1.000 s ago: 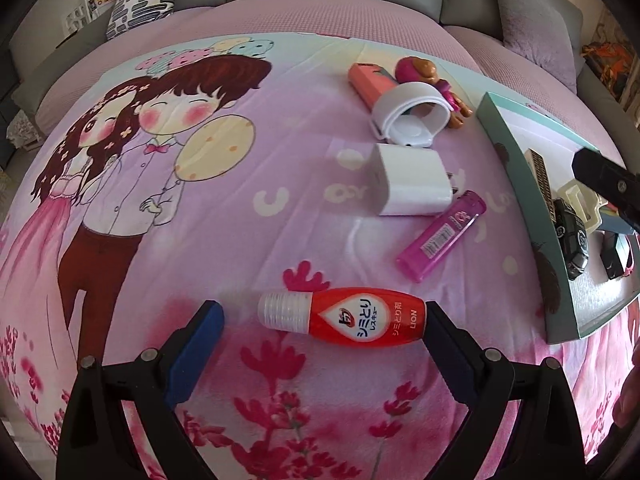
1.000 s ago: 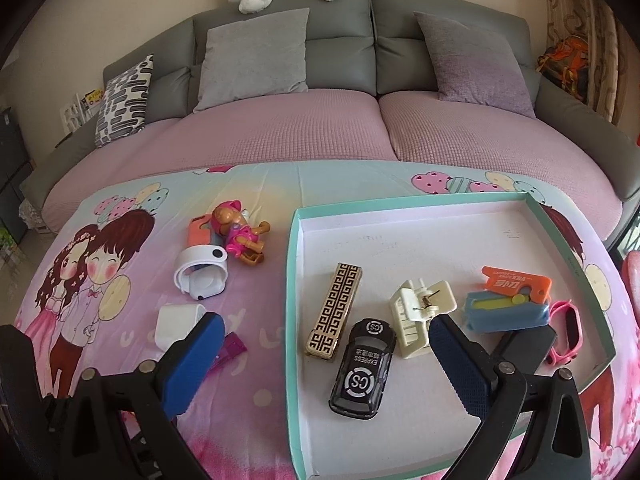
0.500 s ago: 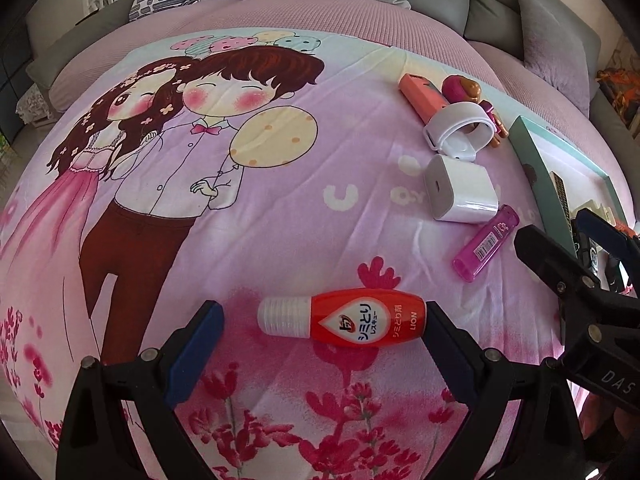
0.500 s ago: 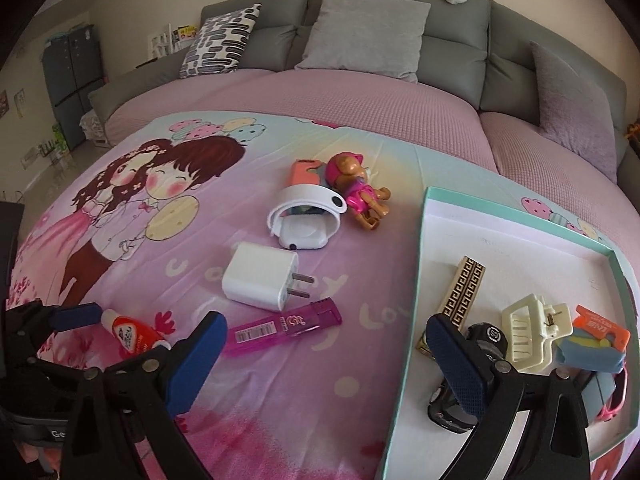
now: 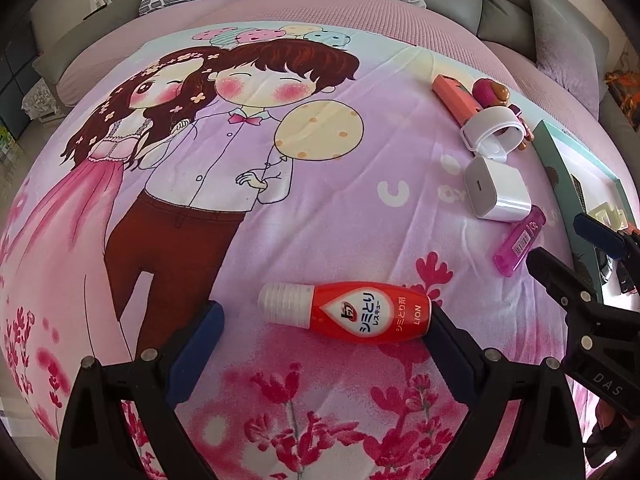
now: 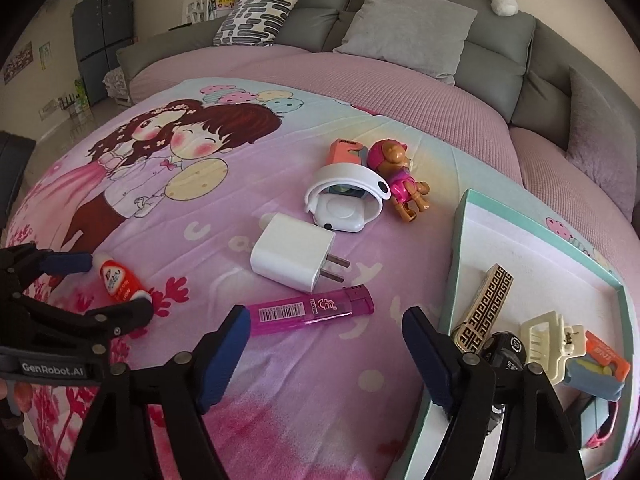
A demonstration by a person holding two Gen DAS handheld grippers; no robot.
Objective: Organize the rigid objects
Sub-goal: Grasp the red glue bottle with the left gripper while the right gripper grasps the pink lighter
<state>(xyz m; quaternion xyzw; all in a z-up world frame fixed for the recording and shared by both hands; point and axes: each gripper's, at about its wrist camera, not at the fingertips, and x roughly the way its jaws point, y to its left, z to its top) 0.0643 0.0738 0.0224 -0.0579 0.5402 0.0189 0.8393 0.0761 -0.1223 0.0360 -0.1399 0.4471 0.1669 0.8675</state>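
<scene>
A red bottle with a white cap (image 5: 348, 312) lies on the cartoon-print sheet between the fingers of my open left gripper (image 5: 320, 328); its base touches the right finger. It also shows in the right wrist view (image 6: 120, 278). My right gripper (image 6: 324, 336) is open and empty, just in front of a pink lighter (image 6: 310, 310). A white charger (image 6: 292, 258), a white watch stand (image 6: 346, 200), an orange case (image 6: 346, 152) and a toy dog (image 6: 400, 178) lie beyond it. A teal-rimmed tray (image 6: 456, 252) at the right holds a patterned bar (image 6: 486, 300), a toy car (image 6: 506, 350) and a cream hair clip (image 6: 546, 340).
The sheet covers a round pink bed (image 6: 360, 76) with a grey sofa back and cushions (image 6: 404, 20) behind. More small items (image 6: 600, 368) lie at the tray's right end. The right gripper's arm (image 5: 580, 292) shows at the right edge of the left wrist view.
My right gripper has swung left from over the tray to the pink lighter on the sheet. My left gripper has stayed open around the red bottle, turning slightly.
</scene>
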